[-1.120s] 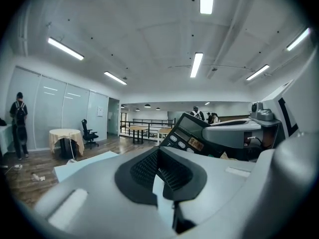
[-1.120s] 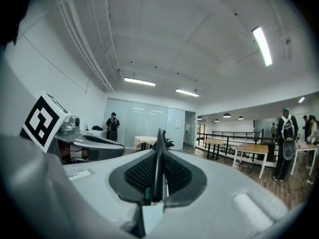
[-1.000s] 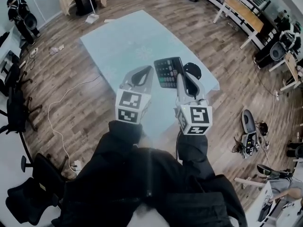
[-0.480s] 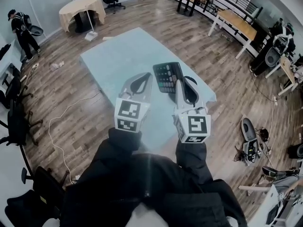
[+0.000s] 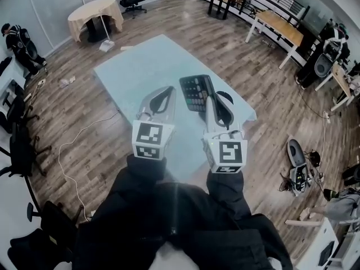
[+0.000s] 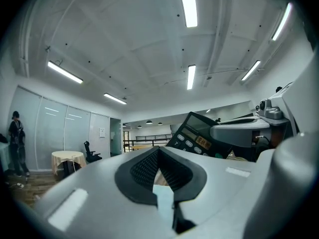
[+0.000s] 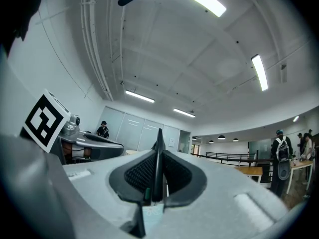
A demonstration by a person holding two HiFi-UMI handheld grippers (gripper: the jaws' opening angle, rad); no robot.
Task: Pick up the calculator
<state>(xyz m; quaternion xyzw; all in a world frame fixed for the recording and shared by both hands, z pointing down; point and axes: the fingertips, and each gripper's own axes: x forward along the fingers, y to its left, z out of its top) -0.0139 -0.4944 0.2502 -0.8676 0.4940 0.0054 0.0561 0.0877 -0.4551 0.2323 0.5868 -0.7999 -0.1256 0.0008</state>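
Calculator [image 5: 197,91] pinched edge-on in the right tool [image 5: 210,99] over the pale table [image 5: 143,66] — left tool [image 5: 168,90] clenched on nothing.

The calculator [image 5: 197,91] shows its far part only; its near end is hidden at 5 o'clock inside the right tongs [image 5: 214,103]. Its key labels are too small to read. The desk [image 5: 140,66] is covered by dark sleeves [image 5: 169,207] at 6 o'clock.

Evenly bright, lit from above by long ceiling strip lights [image 6: 188,4], with mild glare there. Heavily fisheye-bent, dark-cornered at the edges, blurred up close, sharper far off.
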